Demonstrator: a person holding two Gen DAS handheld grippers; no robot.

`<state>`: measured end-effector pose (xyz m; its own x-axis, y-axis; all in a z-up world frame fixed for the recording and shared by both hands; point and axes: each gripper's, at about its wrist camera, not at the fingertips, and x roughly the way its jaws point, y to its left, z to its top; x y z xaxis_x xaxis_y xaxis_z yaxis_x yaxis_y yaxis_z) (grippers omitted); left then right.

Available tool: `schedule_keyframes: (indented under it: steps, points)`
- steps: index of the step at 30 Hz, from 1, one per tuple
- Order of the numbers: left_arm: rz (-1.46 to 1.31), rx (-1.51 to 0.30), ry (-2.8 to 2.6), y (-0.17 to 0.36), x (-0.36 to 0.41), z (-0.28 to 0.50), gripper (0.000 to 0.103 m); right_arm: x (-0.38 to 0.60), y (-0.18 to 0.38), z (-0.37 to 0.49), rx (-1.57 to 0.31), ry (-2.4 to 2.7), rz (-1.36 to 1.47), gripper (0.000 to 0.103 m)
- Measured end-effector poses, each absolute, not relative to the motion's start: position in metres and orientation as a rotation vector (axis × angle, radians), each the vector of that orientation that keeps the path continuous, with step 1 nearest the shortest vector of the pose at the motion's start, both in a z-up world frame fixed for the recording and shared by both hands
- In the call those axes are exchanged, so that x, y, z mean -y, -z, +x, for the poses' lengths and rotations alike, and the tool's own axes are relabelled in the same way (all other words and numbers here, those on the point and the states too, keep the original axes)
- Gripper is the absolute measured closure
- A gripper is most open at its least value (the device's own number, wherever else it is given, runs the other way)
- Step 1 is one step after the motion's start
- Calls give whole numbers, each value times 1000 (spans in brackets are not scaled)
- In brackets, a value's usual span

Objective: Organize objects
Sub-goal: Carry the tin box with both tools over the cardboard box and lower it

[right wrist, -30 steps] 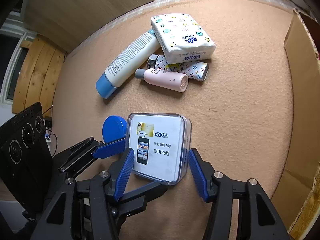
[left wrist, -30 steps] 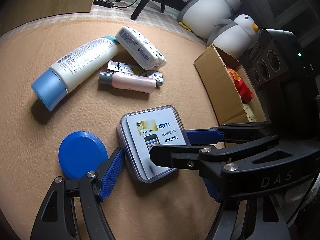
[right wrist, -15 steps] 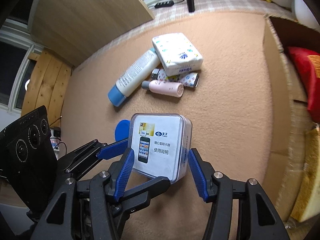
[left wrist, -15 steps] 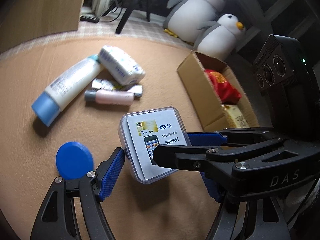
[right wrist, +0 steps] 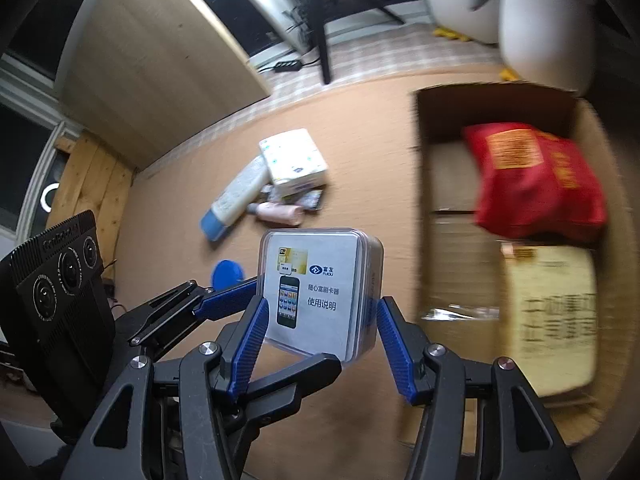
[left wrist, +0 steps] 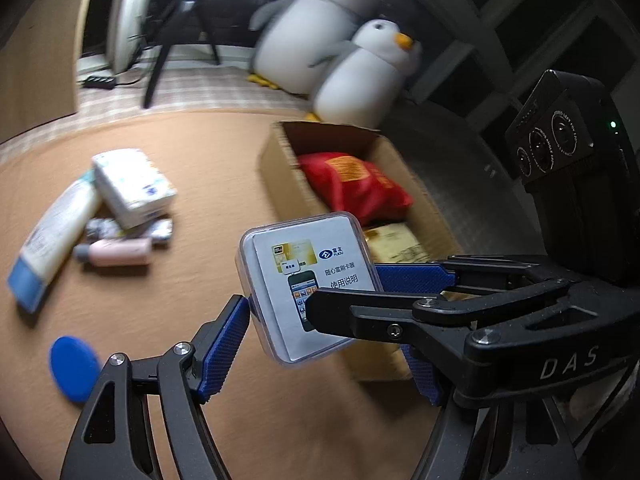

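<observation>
A clear plastic case (left wrist: 308, 280) with a printed phone card inside hangs in the air, gripped from two sides. My left gripper (left wrist: 324, 336) is shut on it, one blue pad (left wrist: 224, 340) pressed to its left edge. My right gripper (right wrist: 320, 320) is shut on its lower sides, blue pads touching both edges of the case (right wrist: 320, 284). Just to the right stands an open cardboard box (right wrist: 420, 160) holding a red bag (right wrist: 536, 176) and a yellowish pack (right wrist: 548, 312). The box wall (left wrist: 276, 184) lies behind the case in the left wrist view.
On the tan carpet lie a blue round lid (left wrist: 74, 362), a white tube with a blue cap (left wrist: 52, 232), a tissue pack (left wrist: 132, 186) and a small pink bottle (left wrist: 116, 252). Two plush penguins (left wrist: 360, 80) sit behind the box. Chair legs and a wooden panel stand farther back.
Both grippers have lifted the case off the carpet and carried it toward the cardboard box. The items on the floor look smaller and farther away.
</observation>
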<state>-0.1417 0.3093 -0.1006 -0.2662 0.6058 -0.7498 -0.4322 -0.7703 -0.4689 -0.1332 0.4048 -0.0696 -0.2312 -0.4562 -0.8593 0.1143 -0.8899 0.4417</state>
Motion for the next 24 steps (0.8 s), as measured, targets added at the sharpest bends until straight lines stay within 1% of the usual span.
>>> schedule_keyframes:
  steps: [9,18,19,22,24]
  points:
    - [-1319,185,-1988,101,-371,-142,27,-457,62,-123,420,2270,1698,50]
    - [-1328,143,-1938,108,-400,-137,27,-484,65,-111,422,2303,1730,50]
    - [-1329,139,-1932,109,-403,-137,26,-486,65,-110,424,2302,1732,50]
    - [-1331,136,-1915,108,-405,-135,19,-490,65,-108,445,2291,1731,50]
    - [-1324,118,-1918,107,-406,-133,18,-491,64,-107,453,2285,1725,50]
